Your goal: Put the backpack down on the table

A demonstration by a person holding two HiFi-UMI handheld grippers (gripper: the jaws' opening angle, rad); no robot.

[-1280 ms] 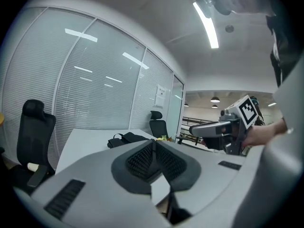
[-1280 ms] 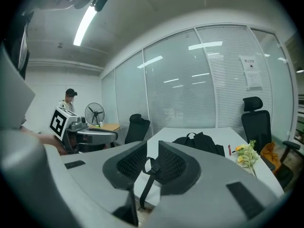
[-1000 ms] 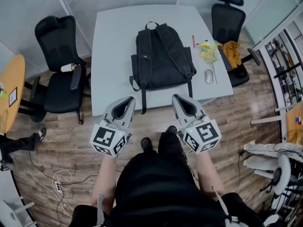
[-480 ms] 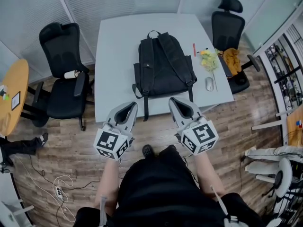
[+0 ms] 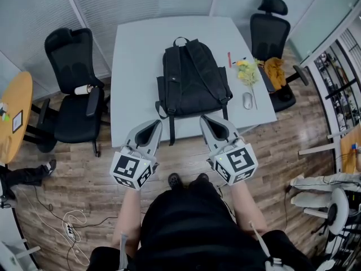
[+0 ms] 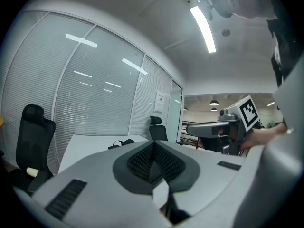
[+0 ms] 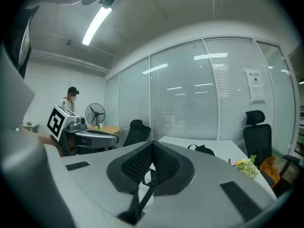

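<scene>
The black backpack (image 5: 192,78) lies flat on the grey table (image 5: 135,55), straps up and top handle at the far end. Two of its straps hang over the near edge. Its top shows low in the left gripper view (image 6: 121,144) and the right gripper view (image 7: 202,149). My left gripper (image 5: 155,123) hovers at the table's near edge, left of the bag, shut and empty. At the near edge by the bag's right corner is my right gripper (image 5: 206,119), also shut; a dangling strap (image 7: 142,189) shows just beyond its jaws, not gripped.
On the table right of the bag lie a mouse (image 5: 249,100), a yellow-green bunch (image 5: 247,66) and a red pen (image 5: 229,58). Black office chairs stand at the left (image 5: 73,89) and far right (image 5: 271,27). Cables (image 5: 67,224) lie on the floor. A person (image 7: 71,99) stands far off.
Both grippers stay shut near the table's front edge with hardly any movement. The backpack lies still; only the head view has shifted slightly.
</scene>
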